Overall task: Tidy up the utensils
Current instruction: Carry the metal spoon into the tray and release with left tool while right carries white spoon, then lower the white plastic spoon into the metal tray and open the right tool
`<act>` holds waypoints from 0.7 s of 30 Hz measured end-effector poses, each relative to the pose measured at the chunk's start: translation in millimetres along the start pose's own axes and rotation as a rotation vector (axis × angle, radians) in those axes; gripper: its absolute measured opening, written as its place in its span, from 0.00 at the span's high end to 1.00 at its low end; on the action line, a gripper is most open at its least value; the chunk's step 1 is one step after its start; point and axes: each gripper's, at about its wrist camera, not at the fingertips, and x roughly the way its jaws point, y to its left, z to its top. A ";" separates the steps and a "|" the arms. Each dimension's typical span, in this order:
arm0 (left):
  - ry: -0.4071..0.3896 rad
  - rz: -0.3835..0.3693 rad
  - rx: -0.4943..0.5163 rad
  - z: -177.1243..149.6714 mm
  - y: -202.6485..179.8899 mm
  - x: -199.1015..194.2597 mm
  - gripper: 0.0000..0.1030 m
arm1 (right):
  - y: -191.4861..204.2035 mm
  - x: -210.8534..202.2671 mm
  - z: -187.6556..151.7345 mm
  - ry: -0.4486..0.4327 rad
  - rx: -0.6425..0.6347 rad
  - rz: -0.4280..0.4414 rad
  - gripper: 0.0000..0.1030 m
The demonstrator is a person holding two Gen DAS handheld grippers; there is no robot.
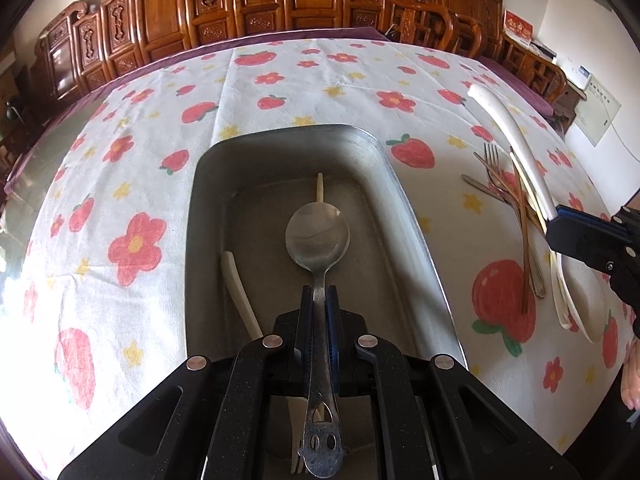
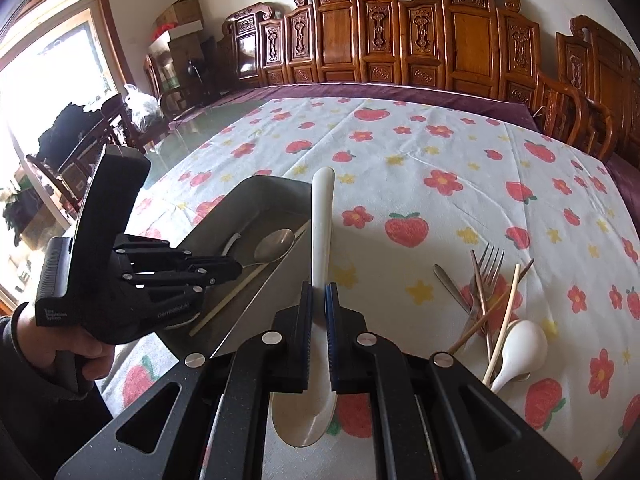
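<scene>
Small white lettering shows on the left gripper (image 2: 230,270) body, near the holding hand (image 2: 86,350), and a red wall card (image 1: 518,27) carries gold characters, none legible.

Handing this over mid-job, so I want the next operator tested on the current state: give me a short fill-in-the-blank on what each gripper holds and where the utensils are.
1. The left gripper is shut on the handle of a metal ____, held over the metal tray.
2. The right gripper is shut on a long ____ spoon.
3. Inside the tray lies a pale ____ beside the spoon bowl.
4. The fork lies on the ____, outside the tray.

Missing words: spoon; white; chopstick; tablecloth
</scene>
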 end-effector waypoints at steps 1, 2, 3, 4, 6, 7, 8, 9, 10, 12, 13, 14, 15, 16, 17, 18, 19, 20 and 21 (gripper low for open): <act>-0.003 -0.002 0.004 -0.1 -1.0 -1.2 0.94 | 1.1 0.1 0.3 0.001 0.003 0.001 0.92; -0.011 -0.001 0.008 0.2 -1.7 -3.9 0.94 | 2.3 0.7 1.2 0.003 0.004 0.001 0.92; -0.030 0.002 0.006 1.1 -1.0 -9.5 0.94 | 4.3 1.6 2.0 0.006 0.005 0.001 0.92; -0.045 -0.001 -0.001 1.9 1.1 -14.6 0.94 | 6.6 2.8 2.9 0.009 0.003 0.000 0.92; -0.070 -0.011 -0.021 3.2 7.2 -23.6 0.94 | 11.4 4.9 4.4 0.015 -0.004 -0.003 0.92; -0.083 -0.019 -0.029 4.0 10.4 -27.6 0.94 | 14.5 6.3 5.4 0.019 -0.008 -0.006 0.92; -0.098 -0.024 -0.037 3.9 14.2 -33.2 0.94 | 16.9 7.5 6.2 0.021 -0.009 -0.006 0.92; -0.107 -0.023 -0.040 3.7 16.8 -37.2 0.94 | 19.0 8.9 6.7 0.022 -0.007 -0.004 0.92; -0.118 -0.022 -0.044 3.7 19.8 -41.7 0.94 | 21.6 10.5 7.5 0.024 -0.006 -0.001 0.92; -0.140 -0.021 -0.052 3.3 26.9 -50.6 0.94 | 27.0 14.4 9.0 0.028 -0.005 0.004 0.92; -0.150 -0.023 -0.059 2.7 30.8 -54.4 0.94 | 31.3 17.1 9.9 0.032 -0.006 0.009 0.92; -0.157 -0.025 -0.062 1.9 34.0 -57.7 0.94 | 33.9 18.8 10.2 0.034 -0.007 0.011 0.92; -0.162 -0.019 -0.059 1.9 35.5 -59.5 0.94 | 38.5 22.0 11.0 0.037 -0.009 0.014 0.92; -0.169 -0.007 -0.056 1.6 37.3 -61.9 0.94 | 42.0 24.6 11.7 0.040 -0.009 0.019 0.92; -0.175 0.000 -0.056 1.3 39.0 -63.5 0.94 | 45.3 27.2 12.4 0.043 -0.008 0.023 0.92; -0.182 0.001 -0.059 1.0 41.8 -66.2 0.94 | 47.8 29.3 13.0 0.045 -0.006 0.025 0.92; -0.187 -0.002 -0.066 0.7 45.2 -68.7 0.94 | 50.9 31.4 13.4 0.047 -0.004 0.027 0.92; -0.193 -0.003 -0.073 0.4 49.0 -71.0 0.94 | 53.7 34.9 14.3 0.051 -0.001 0.031 0.92; -0.197 -0.001 -0.079 0.6 51.5 -72.4 0.94 | 55.8 38.2 15.1 0.054 0.005 0.034 0.92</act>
